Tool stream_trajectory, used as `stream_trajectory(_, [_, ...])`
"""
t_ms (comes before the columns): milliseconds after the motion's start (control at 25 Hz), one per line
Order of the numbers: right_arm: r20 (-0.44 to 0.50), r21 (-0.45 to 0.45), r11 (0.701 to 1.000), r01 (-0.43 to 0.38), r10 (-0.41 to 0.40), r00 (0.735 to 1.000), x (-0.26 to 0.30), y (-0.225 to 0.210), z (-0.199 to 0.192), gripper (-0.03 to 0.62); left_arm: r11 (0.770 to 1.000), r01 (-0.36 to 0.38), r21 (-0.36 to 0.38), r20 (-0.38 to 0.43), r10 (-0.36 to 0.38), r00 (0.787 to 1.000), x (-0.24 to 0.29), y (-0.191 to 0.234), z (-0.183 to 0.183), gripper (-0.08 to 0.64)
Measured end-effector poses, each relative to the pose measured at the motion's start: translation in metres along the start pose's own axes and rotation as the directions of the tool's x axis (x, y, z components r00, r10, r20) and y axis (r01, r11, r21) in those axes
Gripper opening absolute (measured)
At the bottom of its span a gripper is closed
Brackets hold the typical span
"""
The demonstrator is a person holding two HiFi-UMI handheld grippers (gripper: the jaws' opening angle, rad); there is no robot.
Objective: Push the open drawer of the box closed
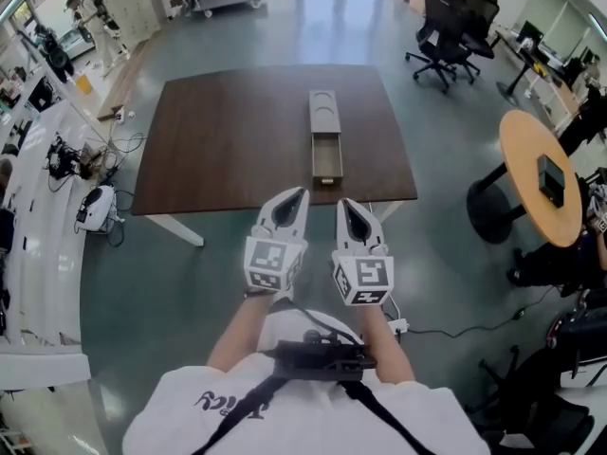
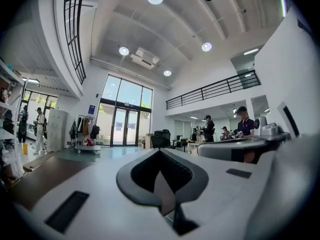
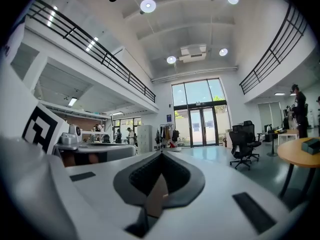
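On the dark brown table (image 1: 218, 140) lies a long narrow wooden box (image 1: 323, 110), its far end pointing away from me. Its drawer (image 1: 327, 159) is pulled out toward the table's near edge and looks empty. My left gripper (image 1: 302, 193) and right gripper (image 1: 343, 203) hover side by side just short of that near edge, pointing level at the table, both apart from the drawer. Each is shut with nothing between its jaws. In the left gripper view the left gripper (image 2: 159, 151) shows closed jaws, and so does the right gripper (image 3: 161, 153) in the right gripper view; the box is hidden in both.
Black office chairs (image 1: 453, 31) stand at the far right. A round wooden table (image 1: 541, 173) with a black object is at the right. Cables and gear (image 1: 95, 207) lie on the floor left of the table. People (image 2: 244, 124) stand far off.
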State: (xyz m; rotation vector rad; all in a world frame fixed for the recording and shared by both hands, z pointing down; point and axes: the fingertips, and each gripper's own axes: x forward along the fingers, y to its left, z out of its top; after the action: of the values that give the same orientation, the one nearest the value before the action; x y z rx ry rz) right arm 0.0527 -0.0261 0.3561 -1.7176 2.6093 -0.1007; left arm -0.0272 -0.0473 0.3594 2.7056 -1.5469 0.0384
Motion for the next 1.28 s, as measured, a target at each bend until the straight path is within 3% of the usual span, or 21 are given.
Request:
stream_trajectory(440, [0.001, -0.029, 1.0, 0.008, -0.008, 1.0, 0.127, 0.015, -0.002, -0.003, 0.999, 0.038, 0.015, 0.014, -0.039, 0.999, 0.07, 0.101, -0.004, 0.011])
stream_trajectory(680, [-0.021, -0.022, 0.999, 0.04, -0.04, 0.999, 0.157, 0.017, -0.016, -0.003, 0.998, 0.064, -0.014, 0.0, -0.064, 0.998, 0.086, 0.133, -0.013, 0.011])
stream_trajectory(1000, [-0.138, 0.086, 0.982, 0.17, -0.157, 0.978, 0.157, -0.041, -0.078, -0.003, 0.987, 0.158, -0.03, -0.059, -0.16, 0.985, 0.121, 0.128, -0.047, 0.011])
stream_trajectory(1280, [-0.265, 0.223, 0.915, 0.337, -0.275, 0.924, 0.129, -0.107, -0.161, -0.003, 0.965, 0.261, -0.039, -0.143, -0.264, 0.954, 0.157, 0.112, -0.098, 0.011])
